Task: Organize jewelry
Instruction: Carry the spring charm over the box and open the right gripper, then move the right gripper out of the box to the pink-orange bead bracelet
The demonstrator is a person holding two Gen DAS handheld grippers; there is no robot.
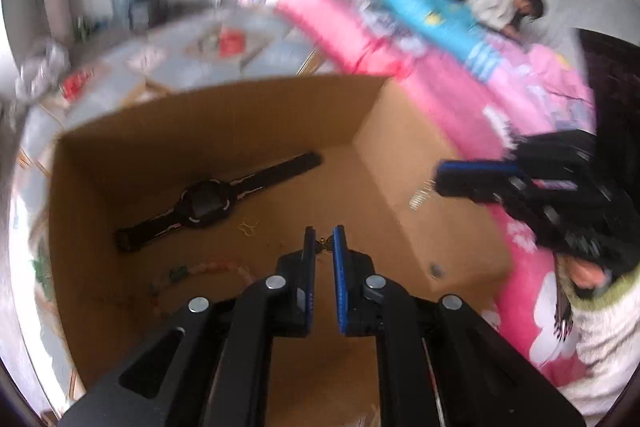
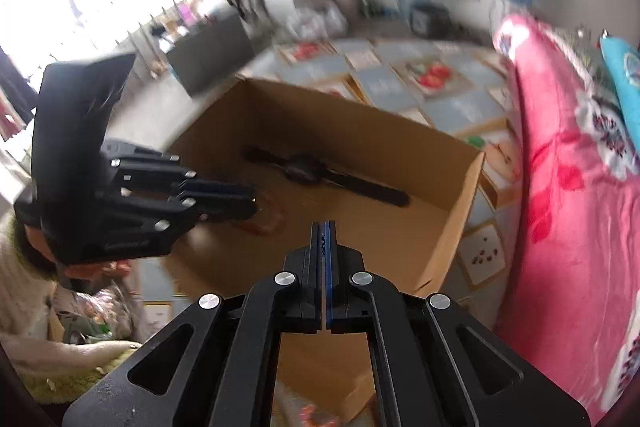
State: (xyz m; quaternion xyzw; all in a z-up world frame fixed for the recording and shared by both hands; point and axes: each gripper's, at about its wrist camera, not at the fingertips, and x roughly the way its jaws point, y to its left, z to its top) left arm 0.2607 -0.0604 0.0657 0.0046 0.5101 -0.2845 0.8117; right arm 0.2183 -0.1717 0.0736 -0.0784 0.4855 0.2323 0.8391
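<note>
Grey floor mats [image 2: 460, 107] with framed picture panels spread across the room behind the work area, and a pink floral quilt [image 2: 568, 227] is heaped along the right side with a blue quilt [image 1: 424, 7] on top of it. Beside the pink quilt stands an open cardboard box [image 1: 224, 123], brown inside and out, its near wall low in both views.

On the box floor lies a black wristwatch [image 1: 208, 205], strap stretched out flat and running diagonally. Nearer the front of the box, a string of pale pink and green beads [image 1: 200, 269] curls on the cardboard, blurred enough that it may be a bracelet or a necklace. A thin, light-coloured bit of chain [image 1: 247, 227] lies just in front of the watch.

The left gripper [image 1: 323, 241] reaches down into the box, its blue-lined fingers a narrow gap apart, with a small dark trinket [image 1: 323, 246] pinched at their tips. The right gripper [image 2: 324, 233] hovers over the box's near edge with its fingers pressed together; whether anything is caught between them I cannot tell. A small coiled metal piece [image 1: 420, 197] lies on the box's right flap, close to the right gripper's tip.
</note>
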